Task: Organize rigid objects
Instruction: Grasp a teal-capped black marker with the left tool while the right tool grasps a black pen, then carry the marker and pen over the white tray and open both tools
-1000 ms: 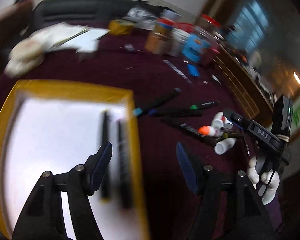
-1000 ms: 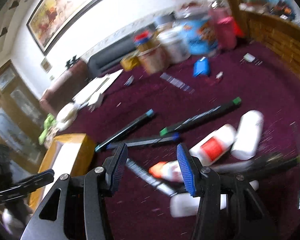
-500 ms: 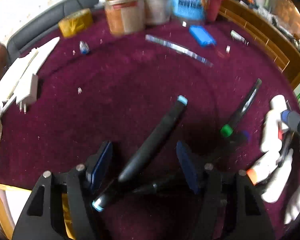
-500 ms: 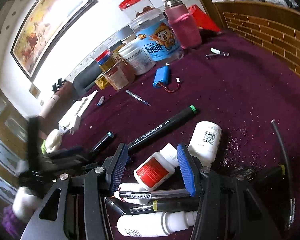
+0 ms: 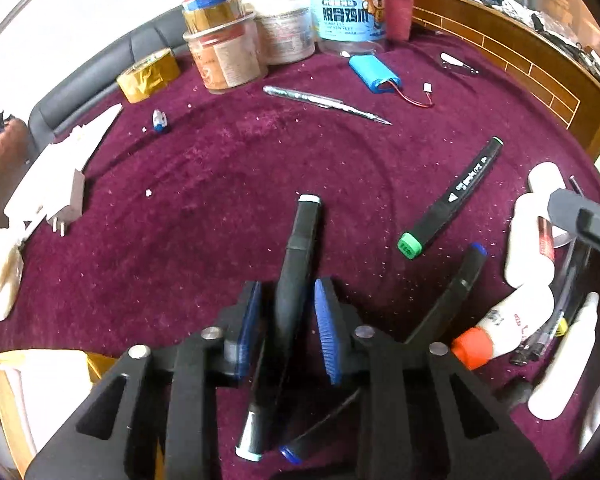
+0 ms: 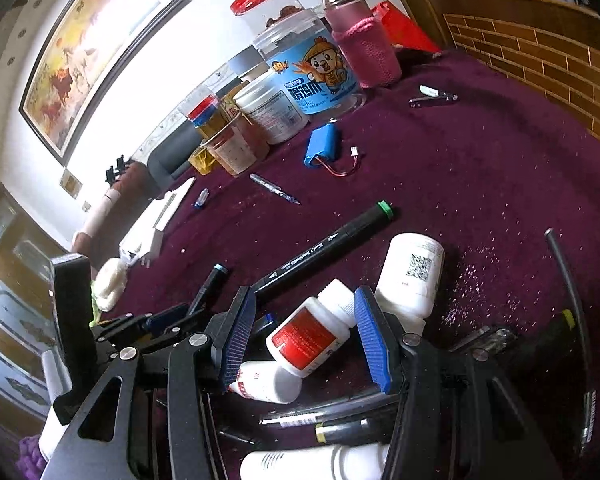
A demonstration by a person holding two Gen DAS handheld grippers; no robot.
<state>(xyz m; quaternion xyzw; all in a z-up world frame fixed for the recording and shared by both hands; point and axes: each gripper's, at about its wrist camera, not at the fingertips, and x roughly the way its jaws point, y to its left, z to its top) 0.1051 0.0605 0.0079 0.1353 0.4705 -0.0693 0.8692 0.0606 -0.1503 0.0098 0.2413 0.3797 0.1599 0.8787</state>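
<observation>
Since a second ago the left gripper [image 5: 288, 312] has swung off the yellow-rimmed tray [image 5: 40, 384], now only a corner at the near left, and come down over the pale-blue-capped marker [image 5: 296, 280]. Its jaws have just been closing, and the blue pads now clamp the black barrel on both sides, the marker pointing away across the purple cloth [image 5: 228, 184].

Just right of it lies the blue-capped marker [image 5: 460, 280], and further right the green-capped marker [image 5: 452, 200], apart from both.

At the far edge stand the containers: a clear jar with a blue cartoon label [image 6: 312, 68] and red lid, holding a few brownish pieces near the top; a pink-sleeved flask [image 6: 360, 44] beside it; a white tub [image 6: 272, 108]; and a stacked clear pot [image 6: 228, 148] with brownish contents, a red-and-blue-lidded cup of amber stuff on top. What exactly they hold I cannot tell. A roll of yellow tape [image 5: 148, 76] lies to their left, a blue battery pack [image 6: 320, 144] in front.

The right gripper [image 6: 304, 340] has barely shifted. Its jaws stand apart around the red-labelled white bottle [image 6: 308, 336], which lies tilted on a heap of other white bottles and pens; the pads are not pressing it. Another white bottle with a square code [image 6: 412, 272] lies just behind.
</observation>
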